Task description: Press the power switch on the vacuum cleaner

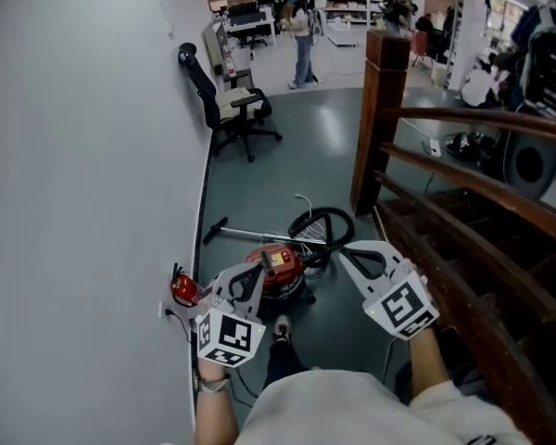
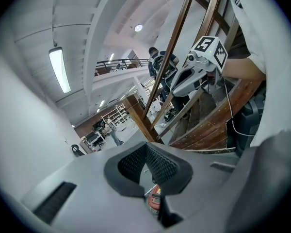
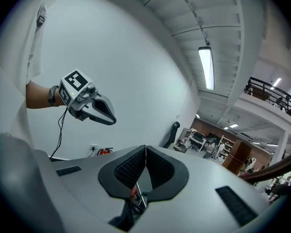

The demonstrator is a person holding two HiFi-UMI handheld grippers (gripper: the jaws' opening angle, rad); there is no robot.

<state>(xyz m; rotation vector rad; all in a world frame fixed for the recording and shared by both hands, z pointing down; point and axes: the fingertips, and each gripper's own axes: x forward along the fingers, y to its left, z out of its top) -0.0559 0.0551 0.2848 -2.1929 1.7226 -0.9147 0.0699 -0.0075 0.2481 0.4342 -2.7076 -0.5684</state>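
1. The left gripper and the right gripper each have their jaws pressed together, with nothing between them.
2. The red vacuum cleaner sits on the floor below them, near the wall.

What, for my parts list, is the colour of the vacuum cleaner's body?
Red. The vacuum cleaner shows best in the head view.

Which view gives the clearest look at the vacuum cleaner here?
The head view: the red vacuum cleaner sits on the floor with its hose, though the left gripper overlaps it. Each gripper view shows only a red sliver of it behind closed fingers.
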